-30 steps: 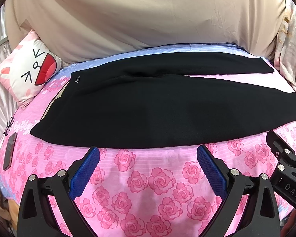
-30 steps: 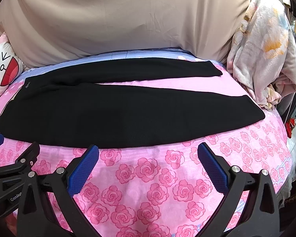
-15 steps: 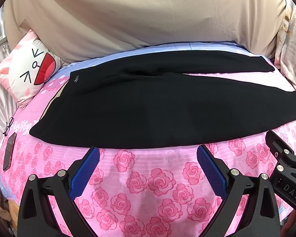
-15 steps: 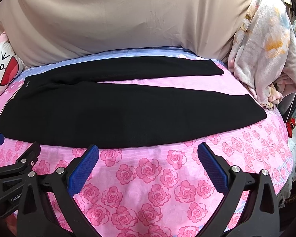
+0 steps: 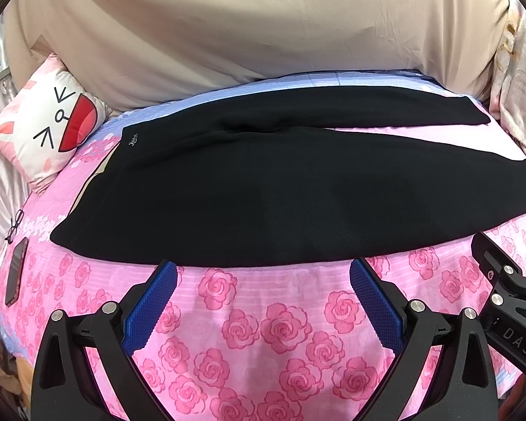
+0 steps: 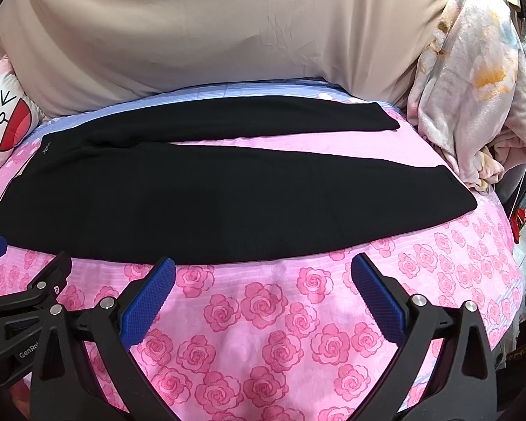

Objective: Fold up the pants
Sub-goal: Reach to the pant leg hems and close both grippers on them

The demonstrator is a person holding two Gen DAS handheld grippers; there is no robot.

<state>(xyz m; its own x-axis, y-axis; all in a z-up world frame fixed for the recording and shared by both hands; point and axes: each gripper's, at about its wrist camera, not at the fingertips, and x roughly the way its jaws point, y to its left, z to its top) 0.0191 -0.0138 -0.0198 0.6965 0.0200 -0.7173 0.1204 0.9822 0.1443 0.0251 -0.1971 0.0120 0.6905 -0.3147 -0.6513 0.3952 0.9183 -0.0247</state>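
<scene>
**Two grippers hovering before spread black pants**

Nearest, the left gripper (image 5: 263, 301) and right gripper (image 6: 263, 298) are hanging over the rose-print bedspread (image 5: 263, 333), jaws spread wide, gripping nothing. Beyond them, the black pants (image 6: 210, 203) are lying flat across the bed, legs apart. Farther back, a cartoon pillow (image 5: 49, 126) is leaning against a beige sheet (image 5: 263, 28).

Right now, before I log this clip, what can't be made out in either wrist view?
- Small logo at the waistband of the pants: too small to read, both views.
- Right gripper in the left wrist view: cut off by the frame edge.
- Dark flat object beside the glasses: edge distortion; identity unclear.
- Bed surface beneath the pants: covered.
</scene>
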